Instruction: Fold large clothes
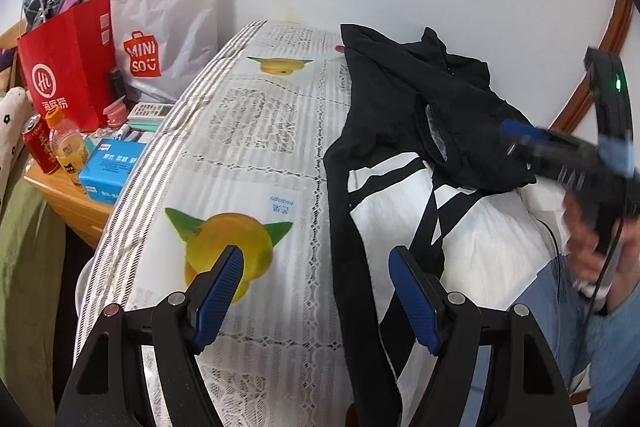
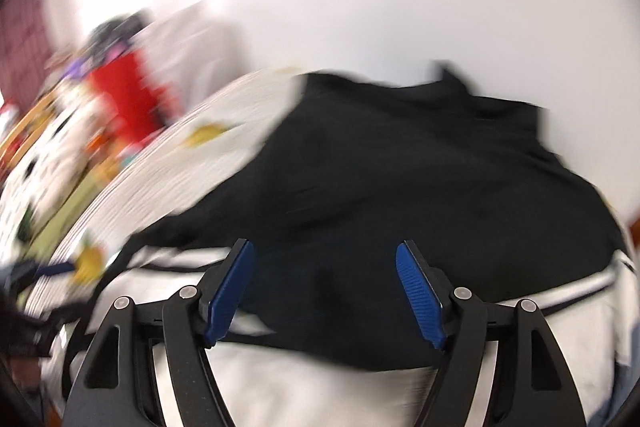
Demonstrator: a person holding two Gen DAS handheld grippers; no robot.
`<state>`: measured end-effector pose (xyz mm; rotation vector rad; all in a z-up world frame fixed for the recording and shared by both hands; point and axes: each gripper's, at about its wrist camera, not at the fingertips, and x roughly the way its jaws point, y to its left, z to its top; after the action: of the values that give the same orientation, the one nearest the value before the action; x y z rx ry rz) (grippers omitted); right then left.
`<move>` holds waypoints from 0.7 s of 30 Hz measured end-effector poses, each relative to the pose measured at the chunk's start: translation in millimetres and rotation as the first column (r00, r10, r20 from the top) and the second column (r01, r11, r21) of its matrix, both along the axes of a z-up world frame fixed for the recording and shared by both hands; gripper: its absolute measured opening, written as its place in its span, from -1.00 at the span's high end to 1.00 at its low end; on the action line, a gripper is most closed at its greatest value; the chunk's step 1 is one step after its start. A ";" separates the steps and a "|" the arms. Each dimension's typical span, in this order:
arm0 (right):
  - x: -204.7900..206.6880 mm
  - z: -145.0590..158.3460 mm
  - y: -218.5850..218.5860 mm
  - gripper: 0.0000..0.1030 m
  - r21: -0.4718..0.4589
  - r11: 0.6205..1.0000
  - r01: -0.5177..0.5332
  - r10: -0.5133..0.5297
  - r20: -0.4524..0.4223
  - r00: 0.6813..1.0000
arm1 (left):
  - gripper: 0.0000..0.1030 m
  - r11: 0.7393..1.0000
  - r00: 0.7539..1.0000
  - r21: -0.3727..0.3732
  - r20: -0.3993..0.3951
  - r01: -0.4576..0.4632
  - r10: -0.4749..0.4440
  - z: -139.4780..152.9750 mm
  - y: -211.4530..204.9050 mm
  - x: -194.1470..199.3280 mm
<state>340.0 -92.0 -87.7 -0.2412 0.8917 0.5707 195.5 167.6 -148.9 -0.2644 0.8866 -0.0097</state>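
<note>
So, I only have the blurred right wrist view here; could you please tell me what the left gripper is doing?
Observer: The left gripper is open over the lemon-print tablecloth, with nothing between its fingers.
Operator: Thank you. Is the garment entirely black?
Observer: No, the black and white garment has white panels crossed by black stripes on its near part.
Operator: And what is beside the table?
Observer: A wooden side table holds a red paper bag and a white Miniso bag.

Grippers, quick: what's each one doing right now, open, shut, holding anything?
Left gripper: open, holding nothing, over the tablecloth.
Right gripper: open, nothing gripped, over the black garment.
</note>
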 end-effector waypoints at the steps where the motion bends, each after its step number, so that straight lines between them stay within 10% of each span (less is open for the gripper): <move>1: -7.1 -6.3 11.5 -0.42 -0.016 0.999 -0.033 0.033 0.005 0.999 | -0.42 1.000 1.000 -0.001 -0.001 -0.003 0.003 0.0 0.9 -1.1; 9: -2.0 -53.8 38.7 -0.32 -0.212 0.977 -0.010 0.015 0.020 1.000 | -0.42 1.000 1.000 0.005 -0.027 0.009 -0.009 -8.5 -5.5 2.7; 14: 3.1 -48.5 23.4 0.67 -0.154 0.988 0.010 -0.012 -0.012 1.000 | -0.42 1.000 0.999 0.015 -0.033 0.012 -0.011 -10.8 -16.5 11.3; 21: 5.3 26.8 -59.6 0.74 0.047 0.991 0.123 -0.127 0.100 0.987 | -0.42 0.999 1.000 0.036 -0.006 0.026 -0.026 1.8 -34.9 20.1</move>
<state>345.4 -151.7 -60.9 -0.1748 0.7888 0.4552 215.6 132.8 -147.1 -0.2187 0.8950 -0.0171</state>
